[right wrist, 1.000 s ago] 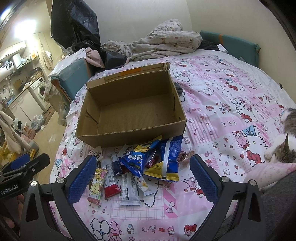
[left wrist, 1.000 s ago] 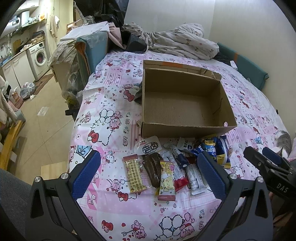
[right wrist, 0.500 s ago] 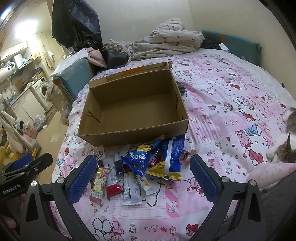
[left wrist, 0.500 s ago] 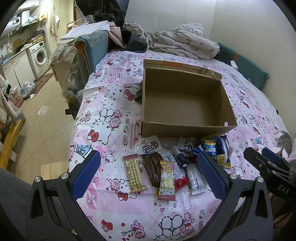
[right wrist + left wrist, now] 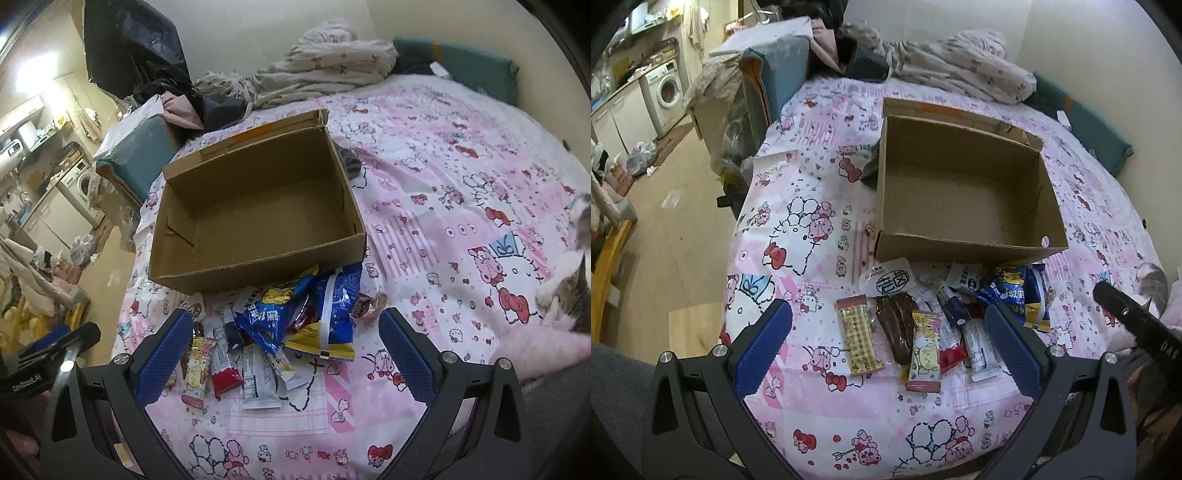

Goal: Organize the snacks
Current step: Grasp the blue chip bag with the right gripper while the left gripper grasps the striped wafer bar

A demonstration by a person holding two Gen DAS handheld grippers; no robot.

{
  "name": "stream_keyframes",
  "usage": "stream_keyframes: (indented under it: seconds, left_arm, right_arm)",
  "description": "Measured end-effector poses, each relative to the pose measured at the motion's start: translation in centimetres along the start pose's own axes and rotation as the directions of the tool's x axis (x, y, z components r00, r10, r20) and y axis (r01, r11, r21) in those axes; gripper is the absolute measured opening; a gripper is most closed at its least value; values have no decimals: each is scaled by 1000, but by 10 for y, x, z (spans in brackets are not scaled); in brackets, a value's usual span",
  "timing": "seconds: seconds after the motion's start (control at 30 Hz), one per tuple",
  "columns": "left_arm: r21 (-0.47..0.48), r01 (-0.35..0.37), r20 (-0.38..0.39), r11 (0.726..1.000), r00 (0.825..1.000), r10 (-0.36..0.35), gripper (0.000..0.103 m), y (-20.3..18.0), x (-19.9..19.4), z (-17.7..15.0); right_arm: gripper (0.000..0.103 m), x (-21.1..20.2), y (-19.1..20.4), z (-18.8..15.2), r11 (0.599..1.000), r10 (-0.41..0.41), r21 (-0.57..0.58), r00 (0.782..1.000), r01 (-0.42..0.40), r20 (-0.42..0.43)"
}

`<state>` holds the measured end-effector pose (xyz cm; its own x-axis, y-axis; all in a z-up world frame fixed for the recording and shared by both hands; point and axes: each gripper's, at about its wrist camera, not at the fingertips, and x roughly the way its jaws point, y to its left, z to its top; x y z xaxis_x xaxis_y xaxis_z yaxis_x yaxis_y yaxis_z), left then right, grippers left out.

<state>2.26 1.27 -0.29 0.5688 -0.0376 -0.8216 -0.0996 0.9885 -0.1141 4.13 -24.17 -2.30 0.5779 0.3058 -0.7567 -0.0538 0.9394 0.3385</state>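
Note:
An empty brown cardboard box (image 5: 964, 201) (image 5: 258, 218) stands open on the pink patterned bed. A heap of snack packets (image 5: 945, 317) (image 5: 280, 332) lies just in front of its near wall: a yellow checked bar (image 5: 857, 339), a brown bar (image 5: 897, 328), a yellow bear packet (image 5: 925, 350) (image 5: 197, 363), blue bags (image 5: 306, 314), white and red sticks. My left gripper (image 5: 888, 349) is open and empty, above the left side of the heap. My right gripper (image 5: 282, 360) is open and empty, above the heap's near side.
A grey and white cat (image 5: 570, 284) lies at the right of the bed. Crumpled bedding (image 5: 960, 70) and a teal cushion (image 5: 476, 70) lie behind the box. The bed's left edge (image 5: 738, 229) drops to the floor, with a washing machine (image 5: 666, 88) beyond.
Both grippers have eased slightly forward toward the heap and box. Nothing has been taken hold of.

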Motion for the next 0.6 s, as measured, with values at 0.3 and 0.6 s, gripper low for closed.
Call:
stream_keyframes:
  seconds: [0.3,0.6]
  left_arm:
    - [-21,-15,-126,1000,992,12,103,13,33,48]
    - [-114,-38,-220,993,975,12,103,37,80,51]
  right_arm:
    - [102,52,-40,46,993,55,118,979,-32,-198]
    - [89,129,-50,28,992,-94,44,911,122,-403]
